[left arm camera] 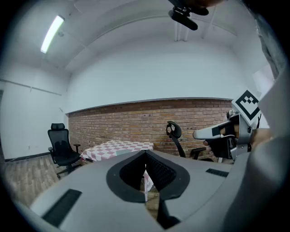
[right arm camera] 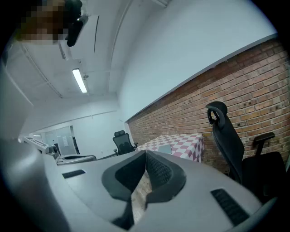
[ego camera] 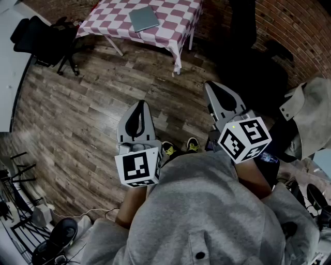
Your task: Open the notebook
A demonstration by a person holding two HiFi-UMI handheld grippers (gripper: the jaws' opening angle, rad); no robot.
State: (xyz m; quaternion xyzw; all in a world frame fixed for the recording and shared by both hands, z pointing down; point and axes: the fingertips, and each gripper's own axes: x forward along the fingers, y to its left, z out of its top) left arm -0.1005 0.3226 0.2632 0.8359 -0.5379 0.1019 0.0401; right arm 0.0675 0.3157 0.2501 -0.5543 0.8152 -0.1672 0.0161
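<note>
Two grippers are held level in front of the person, above the wooden floor (ego camera: 88, 98), and neither is in contact with any object. The left gripper (ego camera: 138, 105) is seen in its own view (left arm camera: 145, 155) with the jaws pressed together at the tips, and nothing is held between them. The right gripper (ego camera: 211, 88) is likewise found closed in its own view (right arm camera: 146, 154), with the pads meeting and no object between them. A marker cube (ego camera: 138, 166) is carried on the left gripper and another cube (ego camera: 244, 138) on the right.

The notebook (ego camera: 144, 18) is located on a table covered with a red-and-white checked cloth (ego camera: 173, 14), at the far side of the floor. It is grey, lies flat and is closed. It is well apart from both grippers. In the right gripper view a grey shape that may be the notebook (right arm camera: 164, 148) is made out on the same cloth, just above the jaw tips.

A black office chair (ego camera: 41, 39) stands to the left of the table, near a white wall. A second black chair (right arm camera: 226, 140) stands against the brick wall (right arm camera: 244, 90). A grey hooded top (ego camera: 207, 212) is worn by the person, and two shoes (ego camera: 168, 149) are visible on the floor between the grippers.
</note>
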